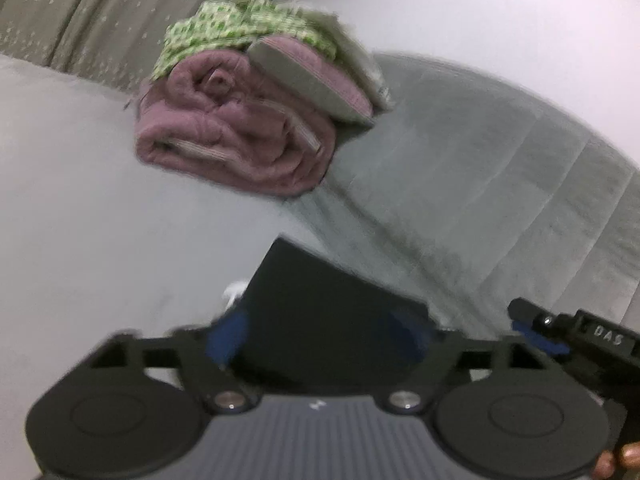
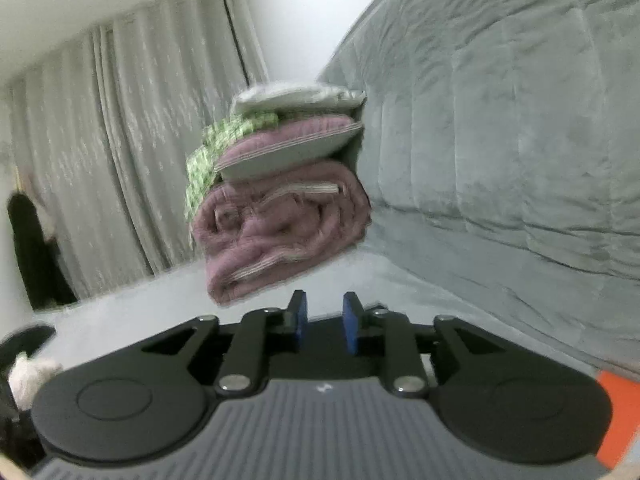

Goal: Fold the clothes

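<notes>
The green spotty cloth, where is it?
In both views, the green spotty cloth sits on the rolled pink blanket, against the grey headboard.

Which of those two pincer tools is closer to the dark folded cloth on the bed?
Left. The left gripper has the dark folded cloth between its fingers; the right gripper sits off to the cloth's right, apart from it.

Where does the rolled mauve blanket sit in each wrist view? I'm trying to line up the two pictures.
Left wrist view: the mauve blanket lies upper centre-left, at the bottom of the stack, on the pale bed surface.
Right wrist view: the mauve blanket sits at centre, just above the right gripper, against the grey quilted headboard.
Shared landmark: the green patterned cloth higher in the same stack.
</notes>
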The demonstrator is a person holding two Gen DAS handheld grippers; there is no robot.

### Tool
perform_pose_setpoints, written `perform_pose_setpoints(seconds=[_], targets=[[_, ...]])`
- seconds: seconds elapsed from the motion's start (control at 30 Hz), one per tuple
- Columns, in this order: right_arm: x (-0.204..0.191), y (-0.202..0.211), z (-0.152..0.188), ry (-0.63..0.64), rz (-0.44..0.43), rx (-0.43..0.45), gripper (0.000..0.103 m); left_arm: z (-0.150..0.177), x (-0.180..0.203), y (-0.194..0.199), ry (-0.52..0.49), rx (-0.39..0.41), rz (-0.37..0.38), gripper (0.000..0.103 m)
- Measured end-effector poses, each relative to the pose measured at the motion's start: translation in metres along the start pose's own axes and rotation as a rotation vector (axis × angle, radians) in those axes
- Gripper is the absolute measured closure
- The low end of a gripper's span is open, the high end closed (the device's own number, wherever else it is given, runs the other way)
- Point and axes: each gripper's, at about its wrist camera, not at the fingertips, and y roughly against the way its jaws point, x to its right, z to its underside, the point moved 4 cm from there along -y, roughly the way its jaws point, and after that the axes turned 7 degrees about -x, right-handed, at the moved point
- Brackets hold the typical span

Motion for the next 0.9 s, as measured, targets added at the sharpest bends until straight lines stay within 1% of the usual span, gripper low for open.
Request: perform_pose_setpoints(seconds=[0.07, 0.1, 0.13, 0.17, 0.2, 0.23, 0.27, 0.3, 0.33, 0.37, 0.43, 0.5, 0.57, 0.73, 0.9], targets=[[0.000, 0.007, 0.008, 0.014, 0.031, -0.034, 0.043, 0.008, 0.005, 0.005, -0.021, -0.047, -0.054, 0.001], [0.000, 0.005, 0.011, 0.030, 0.044, -0.055, 0.035, 0.012, 0.006, 0.007, -0.040, -0.064, -0.082, 0.000], [-0.001, 0.003, 0.013, 0.045, 0.057, -0.076, 0.023, 0.017, 0.008, 0.008, -0.058, -0.080, -0.110, 0.000], [-0.001, 0.002, 0.016, 0.061, 0.070, -0.097, 0.020, 0.023, 0.008, 0.008, -0.065, -0.105, -0.156, 0.000], [-0.002, 0.000, 0.019, 0.076, 0.082, -0.118, 0.020, 0.028, 0.008, 0.007, -0.072, -0.131, -0.203, 0.000], [-0.002, -0.002, 0.022, 0.091, 0.095, -0.139, 0.019, 0.032, 0.010, 0.001, -0.102, -0.171, -0.254, 0.000], [-0.002, -0.003, 0.025, 0.107, 0.108, -0.160, 0.015, 0.036, 0.012, -0.005, -0.133, -0.211, -0.306, 0.000], [-0.003, -0.005, 0.028, 0.122, 0.121, -0.181, 0.012, 0.038, 0.015, -0.008, -0.170, -0.230, -0.350, 0.000], [-0.003, -0.006, 0.031, 0.138, 0.134, -0.202, 0.002, 0.040, 0.018, -0.011, -0.207, -0.249, -0.394, 0.000], [-0.003, -0.008, 0.034, 0.153, 0.146, -0.222, 0.000, 0.043, 0.020, -0.012, -0.236, -0.252, -0.426, 0.000], [-0.004, -0.011, 0.040, 0.184, 0.172, -0.264, 0.000, 0.045, 0.023, -0.012, -0.268, -0.266, -0.453, 0.000], [-0.004, -0.012, 0.045, 0.213, 0.196, -0.296, 0.000, 0.047, 0.023, -0.010, -0.279, -0.268, -0.454, 0.000], [-0.004, -0.005, 0.049, 0.227, 0.212, -0.282, 0.000, 0.046, 0.023, -0.009, -0.283, -0.270, -0.459, 0.000], [-0.004, 0.005, 0.048, 0.226, 0.223, -0.257, 0.000, 0.052, 0.033, -0.006, -0.336, -0.270, -0.493, 0.000], [-0.008, 0.004, 0.050, 0.268, 0.251, -0.258, 0.000, 0.054, 0.037, -0.010, -0.350, -0.276, -0.494, 0.000]])
